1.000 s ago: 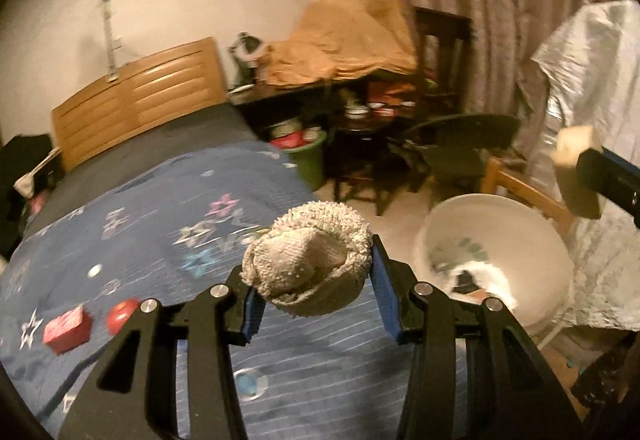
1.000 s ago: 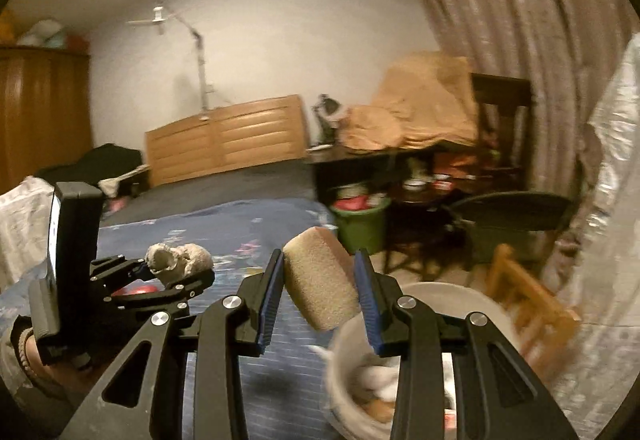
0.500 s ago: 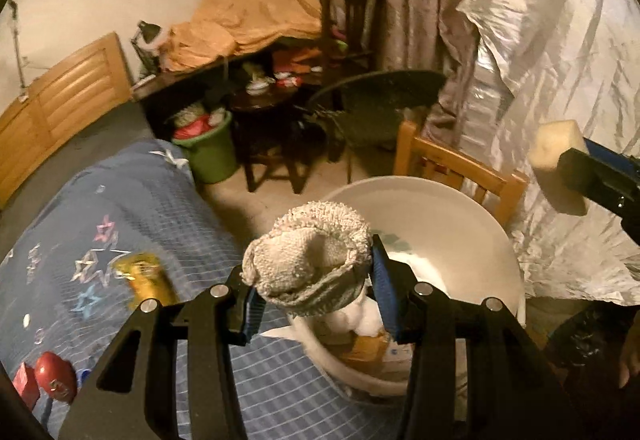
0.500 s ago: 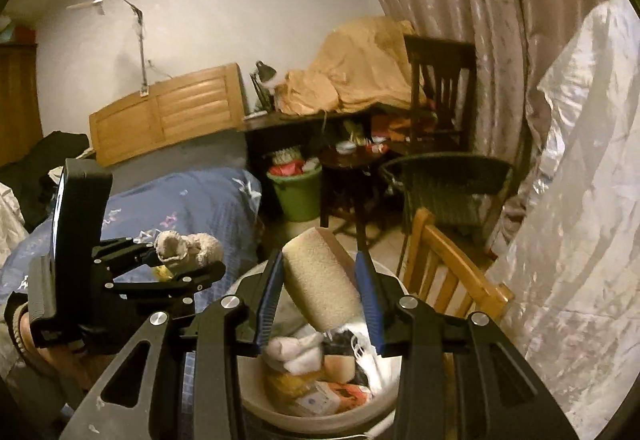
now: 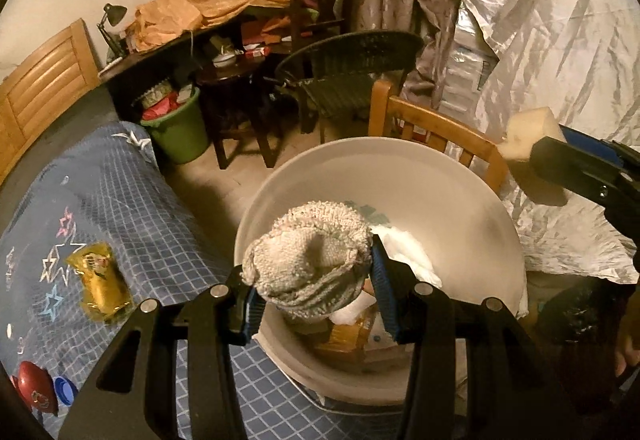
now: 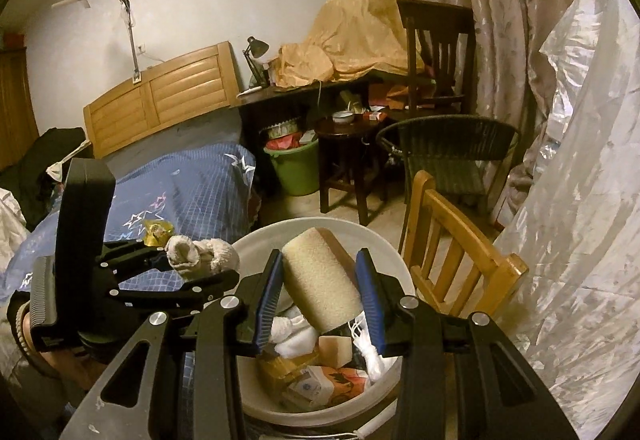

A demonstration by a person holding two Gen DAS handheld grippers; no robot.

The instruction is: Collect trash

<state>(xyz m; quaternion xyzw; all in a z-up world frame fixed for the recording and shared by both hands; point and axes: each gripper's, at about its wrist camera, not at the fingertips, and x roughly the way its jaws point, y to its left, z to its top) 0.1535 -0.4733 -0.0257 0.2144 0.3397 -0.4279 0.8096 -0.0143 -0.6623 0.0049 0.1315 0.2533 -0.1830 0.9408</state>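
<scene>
A bucket (image 6: 256,240) is placed at lower centre of both views, with scraps piled inside it. A bed (image 5: 132,200) is set to its left, on which a wrapper (image 5: 100,284) is laid. A wooden chair (image 6: 452,260) is placed to the bucket's right, and a dark chair (image 6: 444,152) behind that. A bin (image 6: 296,168) is seen behind the bed, mid-frame.

Left view: sitting close above the white bucket (image 5: 460,200), looking steeply down past the bed (image 5: 132,200).
Right view: looking less steeply over the same bucket (image 6: 384,240).
Both showing: bucket, bed, wooden chair (image 6: 460,260).
</scene>
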